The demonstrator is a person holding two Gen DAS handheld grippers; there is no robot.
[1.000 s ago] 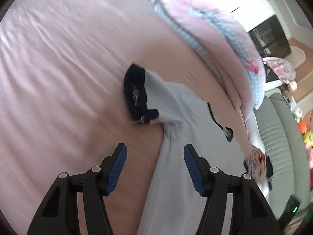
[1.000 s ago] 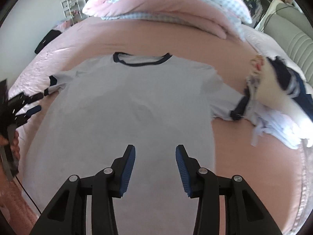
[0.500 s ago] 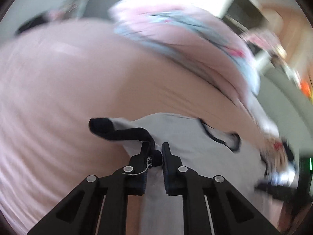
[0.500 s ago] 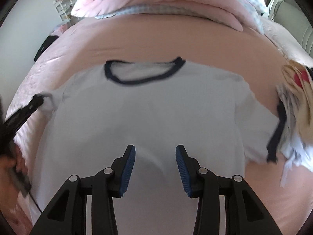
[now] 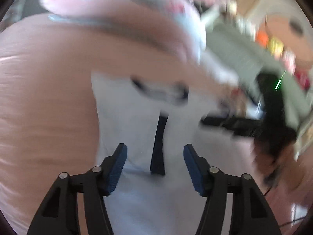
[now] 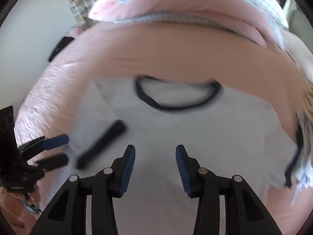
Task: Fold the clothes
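A pale grey T-shirt (image 6: 195,133) with a navy collar (image 6: 176,105) lies flat on the pink bed (image 6: 176,58). Its left sleeve is folded inward over the chest, and the navy sleeve cuff (image 5: 158,146) lies just ahead of my left gripper (image 5: 155,168), which is open and empty. In the right wrist view the same cuff (image 6: 101,143) lies diagonally, with the left gripper (image 6: 56,150) beside it at the left edge. My right gripper (image 6: 155,168) hovers open over the lower middle of the shirt. The right sleeve with its navy cuff (image 6: 293,162) still lies spread out. Both views are blurred.
A folded pink and blue-checked quilt (image 6: 195,9) lies at the head of the bed. A pile of other clothes (image 6: 305,137) sits at the right edge. A grey sofa (image 5: 244,54) stands beyond the bed. A shelf (image 6: 78,5) stands by the wall at the far left.
My left gripper shut on the left sleeve cuff, carried it inward over the shirt's chest, then opened and let it go. My right gripper moved closer toward the collar, staying open.
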